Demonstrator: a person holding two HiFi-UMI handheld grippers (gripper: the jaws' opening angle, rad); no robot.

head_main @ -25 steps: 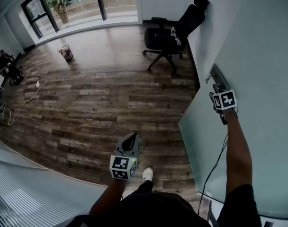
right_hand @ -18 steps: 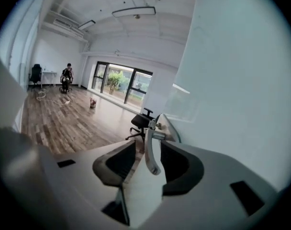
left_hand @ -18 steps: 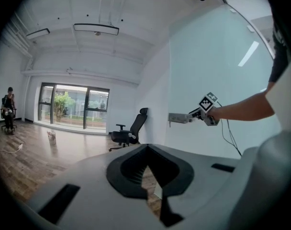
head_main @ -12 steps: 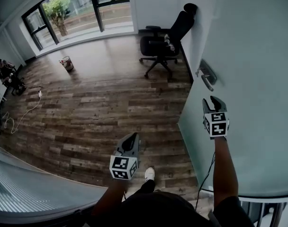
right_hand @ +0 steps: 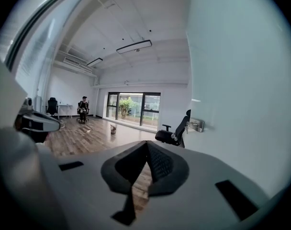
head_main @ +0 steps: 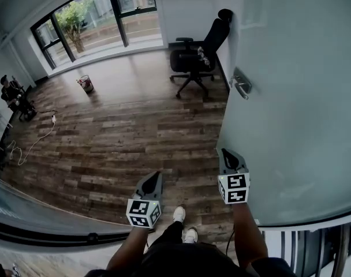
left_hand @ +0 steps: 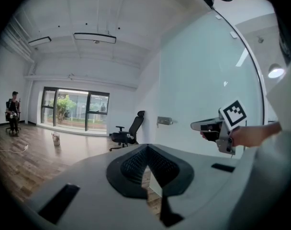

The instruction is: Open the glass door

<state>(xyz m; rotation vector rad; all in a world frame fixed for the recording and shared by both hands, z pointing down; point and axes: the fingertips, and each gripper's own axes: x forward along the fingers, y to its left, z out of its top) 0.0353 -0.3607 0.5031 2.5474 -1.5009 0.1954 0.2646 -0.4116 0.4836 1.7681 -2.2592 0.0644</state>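
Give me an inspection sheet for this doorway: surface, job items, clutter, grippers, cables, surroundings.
Surface: wood plank floor.
Job's things: glass door stands swung open at the right; neither gripper touches its handle.
Clutter: office chair against the wall; small bin.
Grippers: left gripper shut, empty; right gripper jaws have just closed, nothing between them.
Cables: cable loose on the floor at the left.
Surroundings: windows; seated person at the far left.

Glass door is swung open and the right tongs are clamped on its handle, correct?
No. The glass door is swung open, but the right tongs have just closed on nothing, clear of the handle; the head view shows it.
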